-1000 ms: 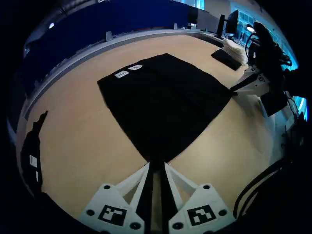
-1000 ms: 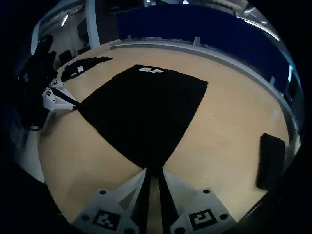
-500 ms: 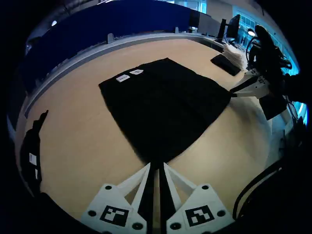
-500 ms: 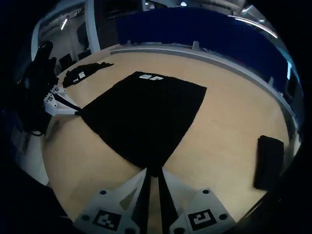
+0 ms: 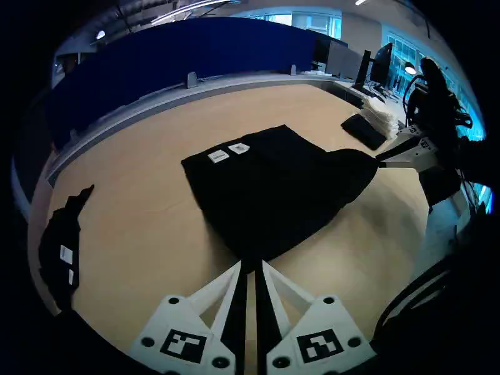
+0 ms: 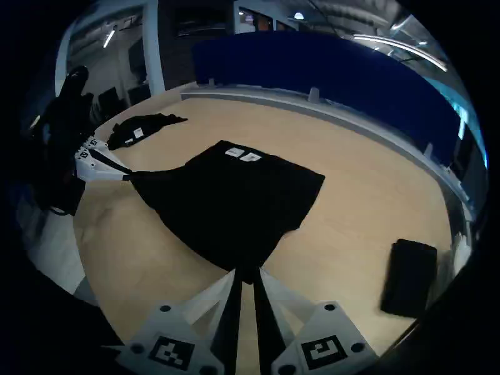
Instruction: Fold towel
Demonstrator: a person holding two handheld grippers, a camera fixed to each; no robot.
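We see a crumpled dark cloth [image 5: 59, 256] at the left and a black pad [image 6: 409, 278] at the right of the desk [image 5: 137, 187]. The black towel [image 5: 275, 181] lies mid-desk, with the left gripper [image 5: 251, 262] and right gripper [image 6: 245, 272] each clenched on a near corner.

surface: wide light wood tabletop [image 5: 144, 206], curved grey rim [image 5: 156, 103] at its far edge | wall: dark blue partition [image 5: 187, 50] across the top of both views | upper right, left gripper view: bright windows [image 5: 328, 24], dark monitor [image 5: 382, 59] | upper left, right gripper view: white pillar [image 6: 153, 50] | light: ceiling strip [image 6: 400, 45], upper right
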